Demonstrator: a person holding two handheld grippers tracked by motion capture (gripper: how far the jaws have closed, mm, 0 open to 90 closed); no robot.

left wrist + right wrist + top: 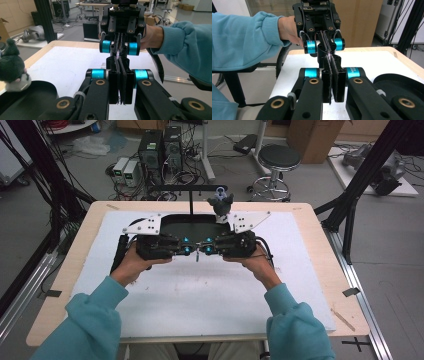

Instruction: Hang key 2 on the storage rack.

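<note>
Claws meet tip to tip above the white mat (210, 285), just on the person's side of the black tray (192, 224). The left claw (191, 248) has its 2 jaws pressed flat together with nothing between them, and the right claw (202, 248) is closed the same way, also empty. In the left gripper view the left claw (121, 75) points straight at the right claw (119, 46), their tips touching or nearly so; the right gripper view mirrors this, with the right claw (333, 75) facing the left claw (326, 42).

Each hand grips its tool from the outer side, left hand (134, 265) and right hand (260, 265), teal sleeves running back off the near edge of the bench (75, 250).

A dark plush toy (220, 204) sits at the tray's far right rim; the left gripper view shows that plush toy (11, 67) touching the tray (30, 95). Behind the tray stands a thin black T-shaped post (191, 195). Beyond the bench, on the floor, are a round stool (278, 165) and computer towers (161, 147).
</note>
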